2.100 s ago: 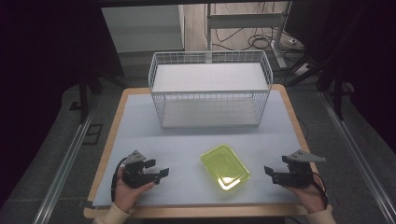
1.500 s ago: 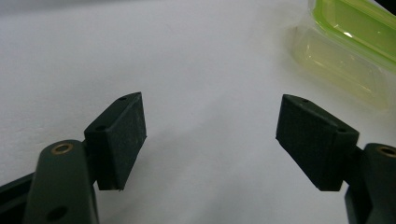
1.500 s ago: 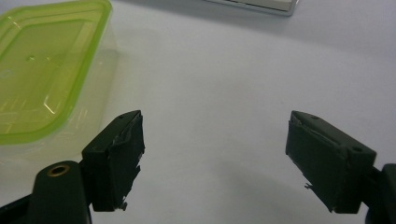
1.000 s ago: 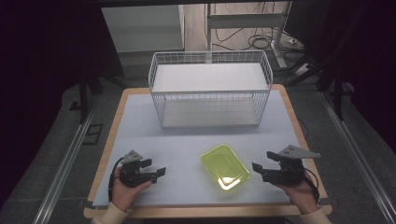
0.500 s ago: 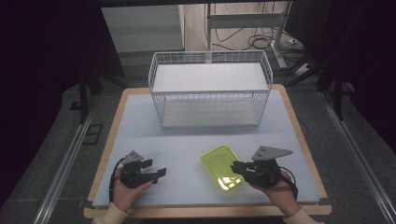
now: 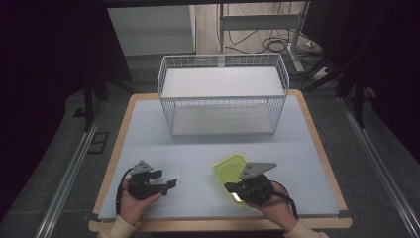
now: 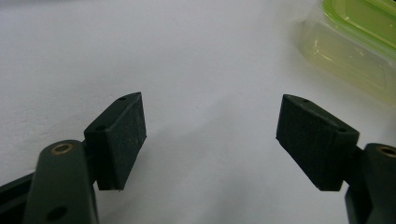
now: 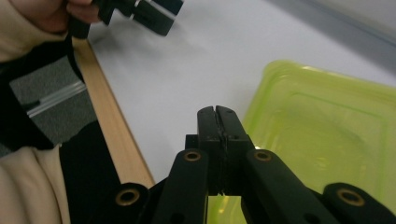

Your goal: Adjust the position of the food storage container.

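A translucent yellow-green plastic container (image 6: 230, 165) lies on the pale table mat near the front, right of centre. My right gripper (image 6: 229, 187) hovers at its near left corner with jaws pressed together and nothing between them; in the right gripper view the shut tips (image 8: 215, 112) lie beside the container's rim (image 8: 327, 126). My left gripper (image 6: 171, 184) rests low over the mat at the front left, open and empty. In the left gripper view its jaws (image 7: 211, 97) stand wide apart, with the container (image 7: 350, 46) off at the upper right.
A white wire basket (image 6: 223, 94) stands at the back middle of the table (image 6: 198, 148). The wooden table edge (image 8: 112, 126) runs close under the right hand. The left gripper (image 8: 144, 11) shows far off in the right gripper view.
My right gripper has travelled left from the table's right side to the container's near corner. The left gripper has stayed put.
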The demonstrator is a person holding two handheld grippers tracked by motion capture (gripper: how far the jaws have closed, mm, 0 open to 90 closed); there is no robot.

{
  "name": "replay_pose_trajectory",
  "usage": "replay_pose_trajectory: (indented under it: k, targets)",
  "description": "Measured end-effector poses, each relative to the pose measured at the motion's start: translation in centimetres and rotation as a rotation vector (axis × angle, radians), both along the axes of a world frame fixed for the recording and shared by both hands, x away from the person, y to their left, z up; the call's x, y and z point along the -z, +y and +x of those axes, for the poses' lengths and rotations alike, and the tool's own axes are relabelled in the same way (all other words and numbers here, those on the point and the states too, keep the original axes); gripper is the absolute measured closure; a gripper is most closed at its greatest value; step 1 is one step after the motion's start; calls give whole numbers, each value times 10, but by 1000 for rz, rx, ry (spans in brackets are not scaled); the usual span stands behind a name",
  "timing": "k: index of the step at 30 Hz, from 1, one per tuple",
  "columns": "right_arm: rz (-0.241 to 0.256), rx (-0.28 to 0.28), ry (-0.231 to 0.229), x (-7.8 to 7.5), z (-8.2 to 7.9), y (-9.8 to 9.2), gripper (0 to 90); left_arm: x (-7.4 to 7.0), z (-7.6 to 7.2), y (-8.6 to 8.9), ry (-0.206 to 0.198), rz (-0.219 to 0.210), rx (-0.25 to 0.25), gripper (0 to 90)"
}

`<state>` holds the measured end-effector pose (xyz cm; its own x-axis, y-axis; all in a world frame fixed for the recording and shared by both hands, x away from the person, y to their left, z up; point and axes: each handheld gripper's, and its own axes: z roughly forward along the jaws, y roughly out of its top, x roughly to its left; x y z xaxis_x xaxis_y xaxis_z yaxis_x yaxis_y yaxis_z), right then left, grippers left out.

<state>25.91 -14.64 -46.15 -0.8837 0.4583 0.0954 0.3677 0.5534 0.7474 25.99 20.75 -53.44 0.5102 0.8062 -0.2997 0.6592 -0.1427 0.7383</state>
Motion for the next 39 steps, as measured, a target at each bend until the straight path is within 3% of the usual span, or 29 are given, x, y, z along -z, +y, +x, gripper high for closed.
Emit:
replay_pose_trajectory:
  k: [7,16,27,39]
  targets:
    - [-73,-53,11,13,-15,11,897,1,0,-1,4,4,5,237]
    - [-152,-61,-3,25,-20,13,898,1,0,-1,5,3,7,236]
    - [-162,-44,23,29,-19,6,899,2,1,-2,9,9,16,236]
    - [-184,-3,18,27,-17,-11,899,3,1,-2,16,12,22,235]
